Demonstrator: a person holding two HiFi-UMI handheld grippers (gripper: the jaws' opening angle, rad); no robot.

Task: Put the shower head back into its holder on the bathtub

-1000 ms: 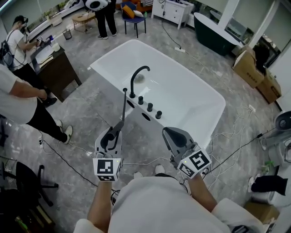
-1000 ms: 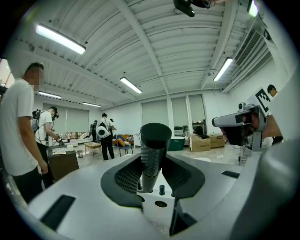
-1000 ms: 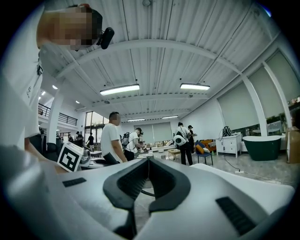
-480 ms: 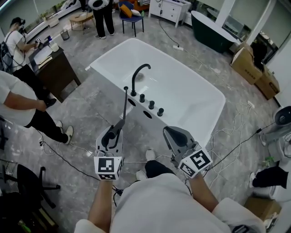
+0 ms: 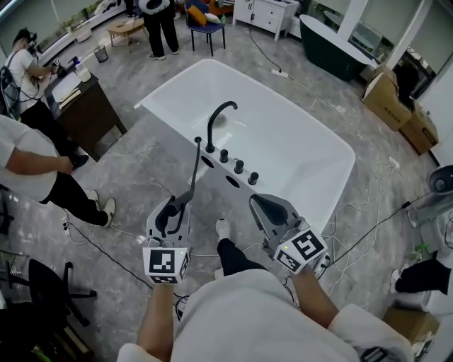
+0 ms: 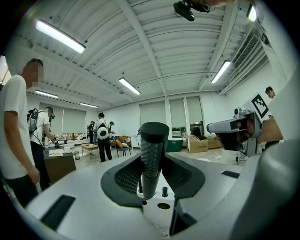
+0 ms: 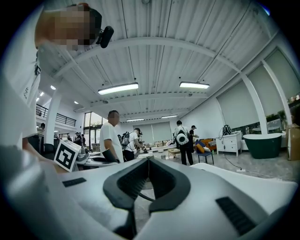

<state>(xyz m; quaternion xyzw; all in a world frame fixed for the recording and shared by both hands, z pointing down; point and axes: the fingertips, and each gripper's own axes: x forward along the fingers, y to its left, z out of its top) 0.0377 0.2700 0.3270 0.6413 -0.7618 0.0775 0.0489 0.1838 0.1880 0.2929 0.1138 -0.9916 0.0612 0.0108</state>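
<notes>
Bright overhead strip lights [image 6: 60,36], fisheye-warped dark corners.

Grey marbled floor [image 5: 141,170], dark wooden desk [image 5: 95,113], blue chair [image 5: 210,32], white dresser [image 5: 272,18] (far side), ceiling strip lights [image 6: 61,36]

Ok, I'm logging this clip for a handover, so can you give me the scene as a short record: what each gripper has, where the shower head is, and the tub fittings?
left gripper: shut on the black shower head
right gripper: shut, nothing between the jaws
shower head position: held in front of the white bathtub, short of its rim, not yet in a holder
rim fittings: curved black faucet, row of black knobs
</notes>
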